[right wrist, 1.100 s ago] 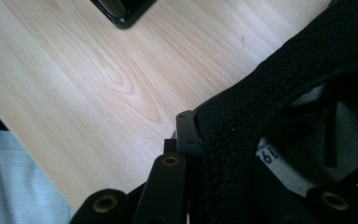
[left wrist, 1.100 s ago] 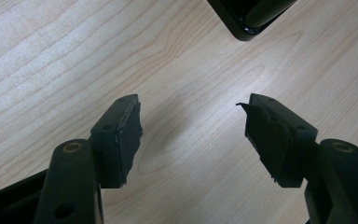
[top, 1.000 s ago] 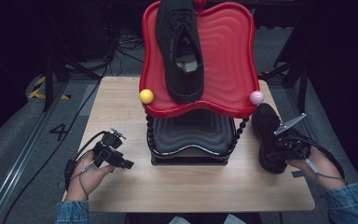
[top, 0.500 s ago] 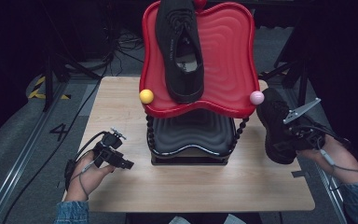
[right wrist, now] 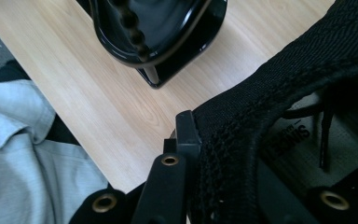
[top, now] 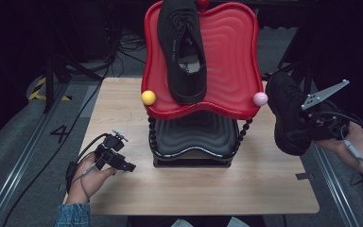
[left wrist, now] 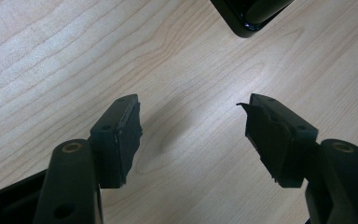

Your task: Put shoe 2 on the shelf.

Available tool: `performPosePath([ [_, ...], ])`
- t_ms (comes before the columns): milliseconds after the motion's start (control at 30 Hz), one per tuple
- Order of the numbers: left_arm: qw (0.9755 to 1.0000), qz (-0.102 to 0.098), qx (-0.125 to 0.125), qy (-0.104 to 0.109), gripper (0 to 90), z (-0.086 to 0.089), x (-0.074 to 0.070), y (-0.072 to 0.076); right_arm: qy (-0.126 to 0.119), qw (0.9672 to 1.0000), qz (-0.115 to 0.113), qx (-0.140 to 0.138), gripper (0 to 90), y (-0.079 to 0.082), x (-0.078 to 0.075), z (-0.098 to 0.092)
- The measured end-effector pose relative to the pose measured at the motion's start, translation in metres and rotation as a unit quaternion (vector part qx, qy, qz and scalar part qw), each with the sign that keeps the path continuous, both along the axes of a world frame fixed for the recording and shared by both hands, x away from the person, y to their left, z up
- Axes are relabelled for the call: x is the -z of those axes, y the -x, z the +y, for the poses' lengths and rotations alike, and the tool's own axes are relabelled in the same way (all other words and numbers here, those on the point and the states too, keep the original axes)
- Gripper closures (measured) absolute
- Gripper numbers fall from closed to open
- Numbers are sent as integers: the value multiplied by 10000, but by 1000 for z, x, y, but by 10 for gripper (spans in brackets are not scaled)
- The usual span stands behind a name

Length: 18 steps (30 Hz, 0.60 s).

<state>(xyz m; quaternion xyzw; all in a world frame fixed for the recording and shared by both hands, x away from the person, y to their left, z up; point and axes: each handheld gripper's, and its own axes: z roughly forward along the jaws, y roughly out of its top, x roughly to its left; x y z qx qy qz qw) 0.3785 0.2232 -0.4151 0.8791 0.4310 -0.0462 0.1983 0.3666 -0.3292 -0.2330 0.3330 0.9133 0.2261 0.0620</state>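
The right gripper [top: 312, 124] is pinching the collar of a black shoe [top: 288, 113], holding it in the air off the right edge of the tabletop [top: 123, 99]. The left gripper [top: 123, 163] is resting low over the wood near the black lower tray [top: 194, 137], its jaws spread wide with nothing between them. Another black shoe [top: 182, 47] is lying on the red upper tray [top: 231, 56].

rack [top: 192, 142] mid-table [top: 123, 94] | one shoe [top: 182, 47] on its top tray [top: 231, 61] | other shoe [top: 288, 113] right of rack
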Motion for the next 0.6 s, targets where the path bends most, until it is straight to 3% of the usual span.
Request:
performPosePath([
  [600, 10000, 45, 17, -5, 350, -1, 0, 0, 85, 9992, -389, -43, 879, 13, -68, 14],
])
